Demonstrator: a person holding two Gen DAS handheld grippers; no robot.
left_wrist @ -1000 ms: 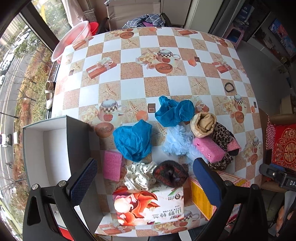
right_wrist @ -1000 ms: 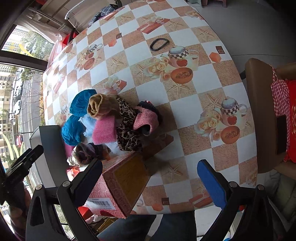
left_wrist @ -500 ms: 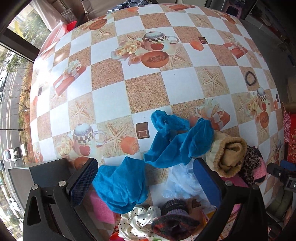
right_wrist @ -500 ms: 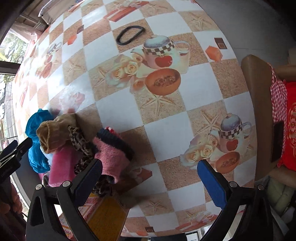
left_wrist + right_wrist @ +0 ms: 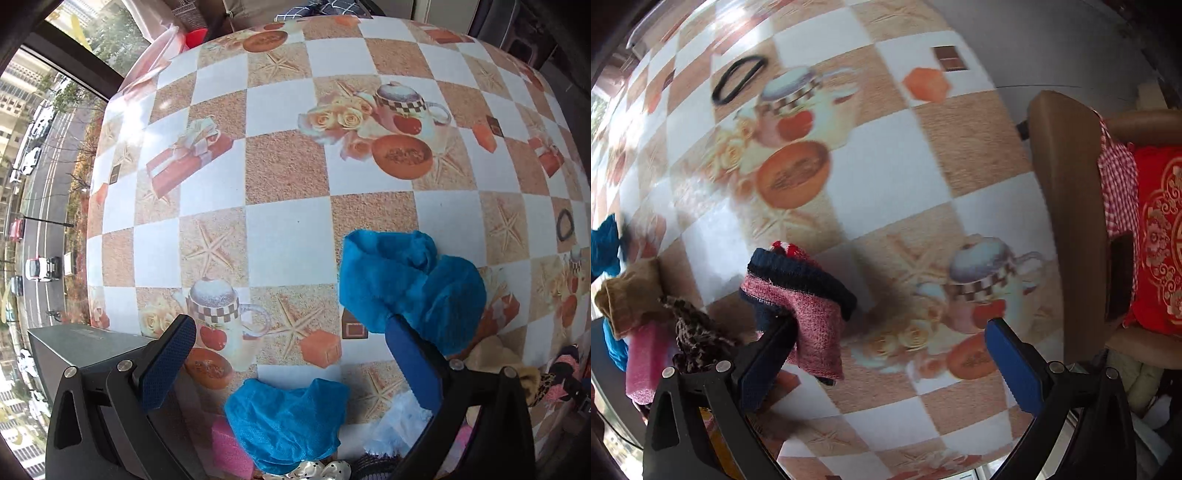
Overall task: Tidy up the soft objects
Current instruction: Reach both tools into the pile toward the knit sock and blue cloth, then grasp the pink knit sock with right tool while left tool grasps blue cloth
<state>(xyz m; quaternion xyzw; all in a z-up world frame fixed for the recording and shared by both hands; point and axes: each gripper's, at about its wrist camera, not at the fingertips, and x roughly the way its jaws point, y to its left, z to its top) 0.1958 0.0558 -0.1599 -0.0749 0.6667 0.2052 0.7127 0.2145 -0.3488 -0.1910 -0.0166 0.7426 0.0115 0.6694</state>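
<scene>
In the left wrist view my left gripper [image 5: 291, 362] is open and empty, low over the table. A crumpled blue cloth [image 5: 410, 280] lies just beyond its right finger, and a second blue cloth [image 5: 288, 424] lies under and between the fingers. A white fluffy item [image 5: 399, 421] and a polka-dot scrunchie [image 5: 321, 470] sit at the bottom. In the right wrist view my right gripper [image 5: 886, 354] is open and empty. A pink and navy knitted sock [image 5: 809, 306] lies by its left finger, beside a leopard-print piece [image 5: 694, 332], a tan sock [image 5: 628, 295] and a pink item [image 5: 646, 362].
A grey box [image 5: 74, 350] stands at the table's left edge behind my left finger. A black hair tie [image 5: 738, 77] lies far on the checked tablecloth [image 5: 923, 184]. A brown chair [image 5: 1067, 221] with a red cushion [image 5: 1160, 236] stands to the right of the table.
Both grippers have dropped closer to the table and moved forward. The tissue pack and yellow box have left view; the blue cloths and the knitted sock now loom larger.
</scene>
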